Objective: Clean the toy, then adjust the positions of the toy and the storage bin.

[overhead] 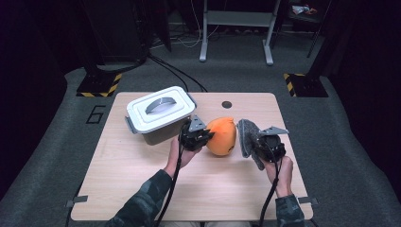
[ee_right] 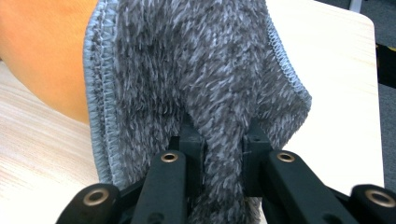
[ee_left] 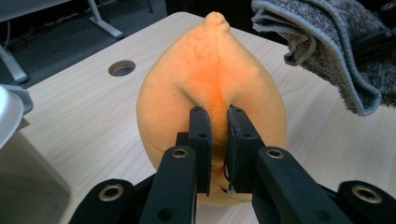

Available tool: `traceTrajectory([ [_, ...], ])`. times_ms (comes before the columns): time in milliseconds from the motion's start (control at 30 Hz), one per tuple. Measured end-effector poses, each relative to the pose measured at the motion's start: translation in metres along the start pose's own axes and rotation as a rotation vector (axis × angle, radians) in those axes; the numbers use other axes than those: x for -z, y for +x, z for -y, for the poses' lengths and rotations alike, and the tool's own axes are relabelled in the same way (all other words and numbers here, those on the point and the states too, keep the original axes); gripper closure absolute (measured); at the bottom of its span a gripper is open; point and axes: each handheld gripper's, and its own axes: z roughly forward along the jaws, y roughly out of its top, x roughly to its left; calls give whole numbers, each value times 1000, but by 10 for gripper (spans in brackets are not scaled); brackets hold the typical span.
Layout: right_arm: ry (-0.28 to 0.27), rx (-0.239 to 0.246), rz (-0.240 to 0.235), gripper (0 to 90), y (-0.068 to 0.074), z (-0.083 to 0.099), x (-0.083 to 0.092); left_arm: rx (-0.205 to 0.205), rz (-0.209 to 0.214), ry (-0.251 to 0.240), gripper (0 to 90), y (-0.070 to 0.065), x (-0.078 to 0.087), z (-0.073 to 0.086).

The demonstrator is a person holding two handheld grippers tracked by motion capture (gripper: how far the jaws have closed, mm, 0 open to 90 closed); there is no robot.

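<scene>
An orange plush fruit (overhead: 222, 136) stands on the wooden table (overhead: 142, 184) near its middle. My left gripper (overhead: 204, 137) is shut on a pinched fold of the plush fruit (ee_left: 212, 84); the black jaws squeeze the fabric between them in the left gripper view. A grey fuzzy cloth (overhead: 247, 137) hangs just right of the fruit, with my right gripper (overhead: 259, 144) shut on it. In the right gripper view the grey cloth (ee_right: 201, 70) bunches between the jaws, and the orange fruit (ee_right: 46, 46) lies close behind it at the left. The cloth (ee_left: 327, 51) also appears at the upper right of the left gripper view.
A grey lidded plastic box (overhead: 160, 113) with a handle stands at the table's back left, just beside my left hand. A round cable hole (overhead: 227, 104) sits near the far edge. The near half of the table is bare wood.
</scene>
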Motion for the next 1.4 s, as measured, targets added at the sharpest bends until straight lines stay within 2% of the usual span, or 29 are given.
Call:
traceTrajectory([
  [33,2,-5,-2,753,1,1,0,-16,5,10,822,3,2,0],
  [67,5,3,-5,753,2,3,1,-1,-3,2,821,2,2,1],
  [167,16,9,-11,753,3,7,3,6,-10,1,822,4,5,2],
  [267,30,2,-28,753,6,14,2,4,-18,2,822,6,7,4],
  [367,52,18,-36,753,10,23,0,3,-28,1,822,8,12,3],
  [600,89,30,-72,749,18,31,-2,5,-45,-2,821,14,17,5],
  [667,91,51,-93,747,23,36,-3,12,-51,-5,822,15,18,6],
  [833,148,81,-148,745,42,50,-3,16,-51,-5,821,17,19,8],
  [900,156,93,-159,745,46,53,-3,16,-53,-3,821,18,19,8],
  [933,165,102,-178,743,53,58,-4,22,-54,-7,821,18,19,9],
  [967,165,102,-178,743,53,58,-4,19,-51,-6,821,18,18,8],
  [1167,219,166,-222,724,80,73,-8,17,-49,-8,821,17,14,7],
  [1267,222,183,-229,707,87,76,-8,15,-47,-12,821,16,13,7],
  [1300,229,211,-238,646,92,78,-10,13,-42,-10,821,16,13,7],
  [1400,227,201,-249,470,95,79,-12,13,-39,-7,821,15,14,7],
])
